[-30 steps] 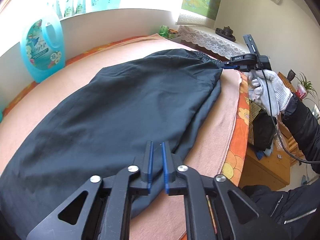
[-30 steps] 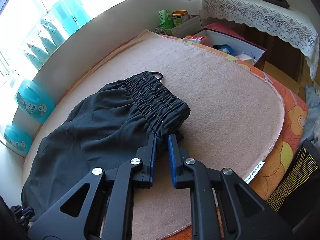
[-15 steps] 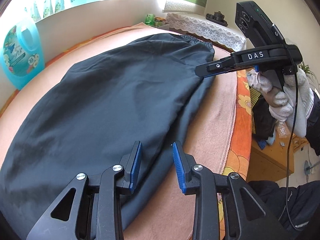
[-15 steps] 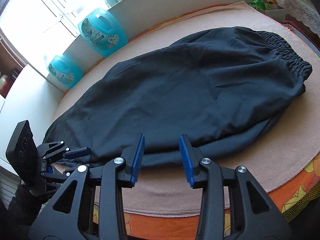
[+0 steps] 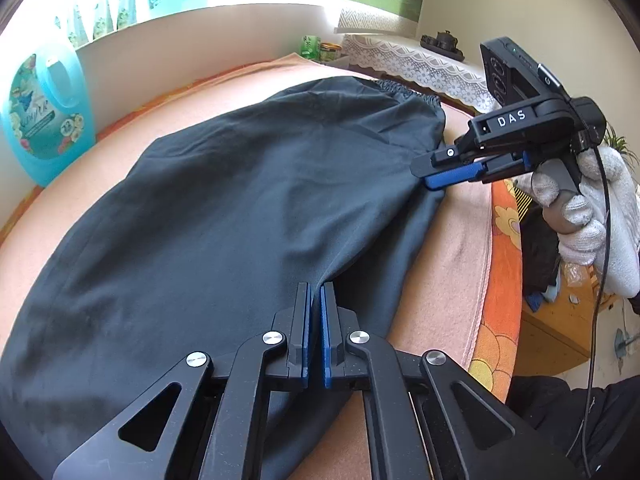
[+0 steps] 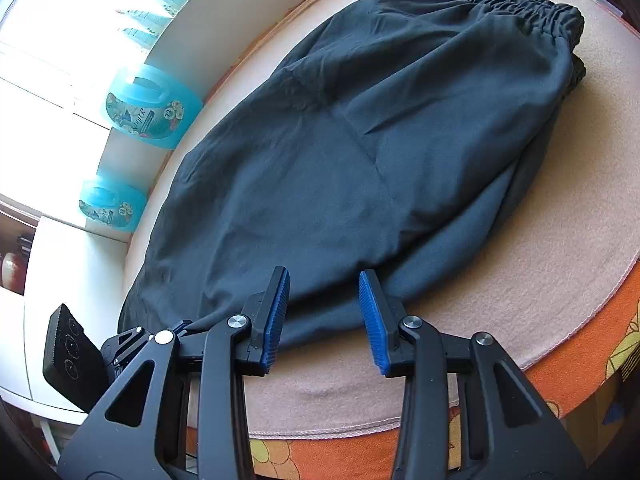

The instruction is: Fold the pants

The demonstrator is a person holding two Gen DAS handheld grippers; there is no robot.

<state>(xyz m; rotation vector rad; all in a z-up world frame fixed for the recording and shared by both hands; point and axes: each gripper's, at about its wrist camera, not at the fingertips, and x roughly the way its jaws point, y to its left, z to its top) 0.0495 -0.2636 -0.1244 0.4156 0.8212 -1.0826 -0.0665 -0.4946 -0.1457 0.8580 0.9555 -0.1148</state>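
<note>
A sunlit windowsill runs behind my surface (image 6: 520, 312), which is covered with a peach towel over an orange flowered cloth. Two blue jugs (image 6: 152, 108) stand against the low white wall under the window.

The pants (image 5: 224, 216) lie flat across the towel, dark and folded lengthwise, with the elastic waistband (image 6: 520, 0) at the far right end and the legs running off toward the left.

My left tongs (image 5: 315, 300) have just been closing, and now they pinch the near edge of the pants, a small ridge of cloth gathered up between the blue pads.

My right tongs (image 6: 324, 284) stand open, their jaws having just been opening; the tips rest over the near hem further along, cloth lying between them but not squeezed. In the left view the right tongs (image 5: 434, 176) sit at the edge of the pants below the waistband, my gloved hand (image 5: 588, 216) on the handle and a black cable hanging from it.
</note>
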